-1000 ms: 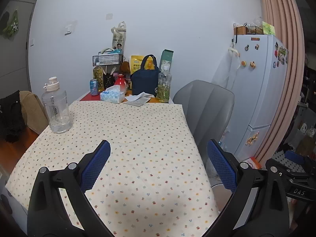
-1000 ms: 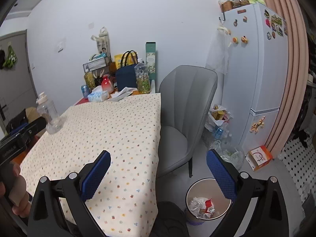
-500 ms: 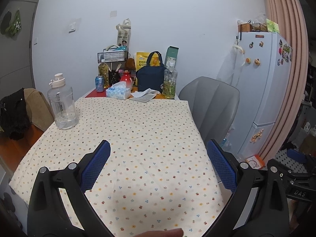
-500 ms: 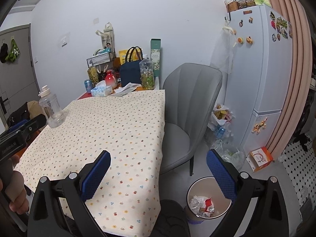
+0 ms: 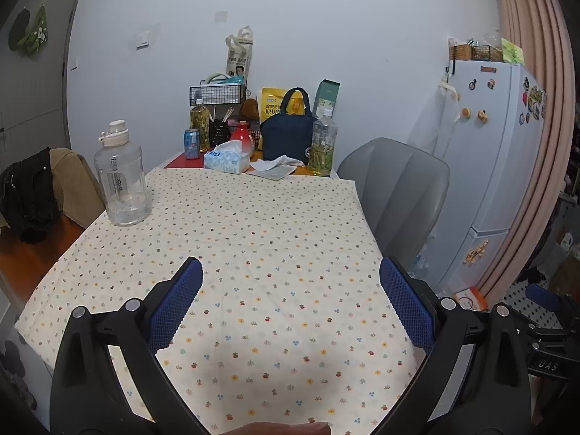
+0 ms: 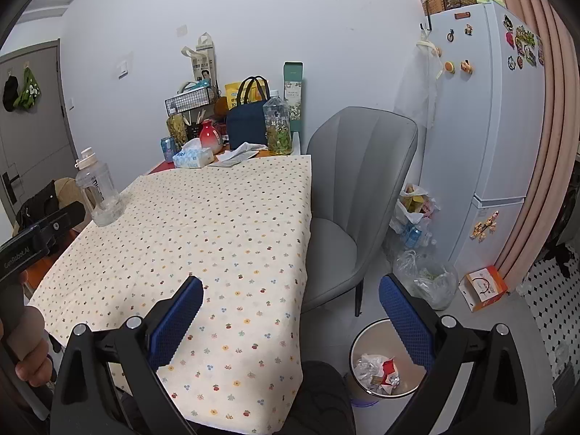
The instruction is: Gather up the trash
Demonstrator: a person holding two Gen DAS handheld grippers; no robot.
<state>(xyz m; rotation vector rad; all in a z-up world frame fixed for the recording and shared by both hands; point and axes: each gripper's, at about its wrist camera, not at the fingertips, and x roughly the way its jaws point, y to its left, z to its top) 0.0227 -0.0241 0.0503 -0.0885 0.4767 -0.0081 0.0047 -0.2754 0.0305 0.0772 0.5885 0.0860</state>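
Observation:
My left gripper (image 5: 291,301) is open and empty above the near part of the table's flowered cloth (image 5: 253,239). My right gripper (image 6: 290,304) is open and empty above the table's near right corner. A round trash bin (image 6: 380,362) with crumpled wrappers inside stands on the floor right of the table. A crumpled white tissue (image 5: 281,161) lies on a paper at the table's far end, also in the right wrist view (image 6: 246,149).
A clear water jug (image 5: 121,177), tissue box (image 5: 226,159), blue can (image 5: 192,143), drink bottles (image 5: 322,141) and a navy bag (image 5: 286,137) stand on the table. A grey chair (image 6: 355,195), plastic bags (image 6: 424,279), orange box (image 6: 484,286) and fridge (image 6: 485,127) are at right.
Both grippers have drawn back and risen a little, so the table looks farther and lower. Both stay open and empty.

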